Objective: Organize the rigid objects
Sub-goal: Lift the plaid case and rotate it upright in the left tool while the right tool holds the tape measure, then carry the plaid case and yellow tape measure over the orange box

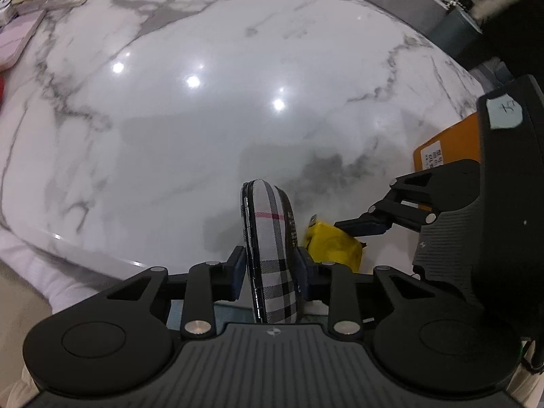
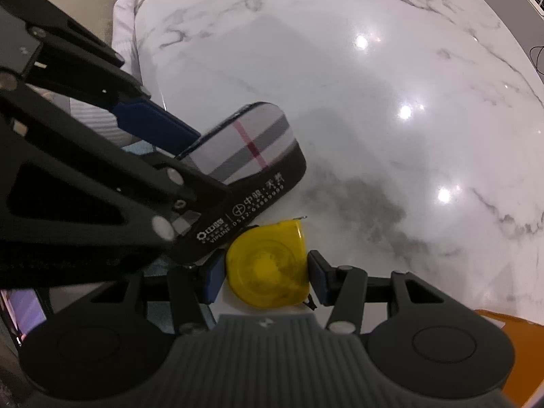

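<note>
The left tongs (image 1: 270, 273) hold the plaid glasses case (image 1: 272, 255) on edge, pads pressed to its two broad faces, its long axis running straight ahead over the marble desk (image 1: 204, 119). Just to its right, the right tongs (image 2: 267, 280) grip the yellow tape measure (image 2: 268, 265) by its sides. Case and tape nearly touch, so whichever hand moves first probably has to draw away from the other.
</note>
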Motion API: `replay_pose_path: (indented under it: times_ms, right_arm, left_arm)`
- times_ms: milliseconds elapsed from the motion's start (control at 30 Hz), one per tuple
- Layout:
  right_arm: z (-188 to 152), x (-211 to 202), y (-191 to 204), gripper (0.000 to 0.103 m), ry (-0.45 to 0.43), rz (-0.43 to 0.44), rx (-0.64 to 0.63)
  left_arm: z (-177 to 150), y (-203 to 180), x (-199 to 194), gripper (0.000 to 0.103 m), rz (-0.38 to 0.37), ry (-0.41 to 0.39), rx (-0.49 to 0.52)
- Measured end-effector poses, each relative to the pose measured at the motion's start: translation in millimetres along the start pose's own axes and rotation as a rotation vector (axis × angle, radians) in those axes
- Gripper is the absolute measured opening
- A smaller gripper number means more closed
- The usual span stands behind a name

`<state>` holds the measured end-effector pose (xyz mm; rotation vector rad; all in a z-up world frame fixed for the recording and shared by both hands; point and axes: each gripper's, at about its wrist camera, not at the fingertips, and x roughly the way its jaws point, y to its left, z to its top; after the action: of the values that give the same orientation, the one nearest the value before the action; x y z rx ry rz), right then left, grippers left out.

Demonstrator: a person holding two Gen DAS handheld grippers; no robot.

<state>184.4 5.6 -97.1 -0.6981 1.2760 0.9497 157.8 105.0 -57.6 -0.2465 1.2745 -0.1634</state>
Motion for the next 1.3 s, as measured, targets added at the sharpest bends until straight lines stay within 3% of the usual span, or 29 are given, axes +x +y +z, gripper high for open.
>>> replay_pose_path:
  times_ms: [100, 133, 267, 467, 600, 1300]
  right_arm:
    - [0, 1, 2, 0.051, -0.008, 0.0, -0.01]
    - [0, 1, 2, 0.051, -0.01, -0.001, -0.016]
    - [0, 1, 7, 0.051, -0.006, -0.011, -0.05]
    - [2, 3, 14, 0.06, 0.006, -0.001, -0.071]
    - [5, 4, 19, 0.051, 0.019, -0.021, -0.08]
    - [-1, -13, 18, 0.051, 0.104, -0.102, -0.143]
  left_arm:
    - [-4, 1, 9, 0.033, -0.068, 0.029, -0.009]
    - [-5, 0, 14, 0.026, -0.074, 0.035, -0.018]
    - [-7, -6, 20, 0.023, -0.025, 0.014, 0.014]
    - [-5, 0, 22, 0.023, -0.031, 0.035, -0.001]
    - [-6, 5, 21, 0.022, -0.035, 0.041, -0.015]
    - [-10, -10, 14, 0.021, -0.015, 0.088, 0.015]
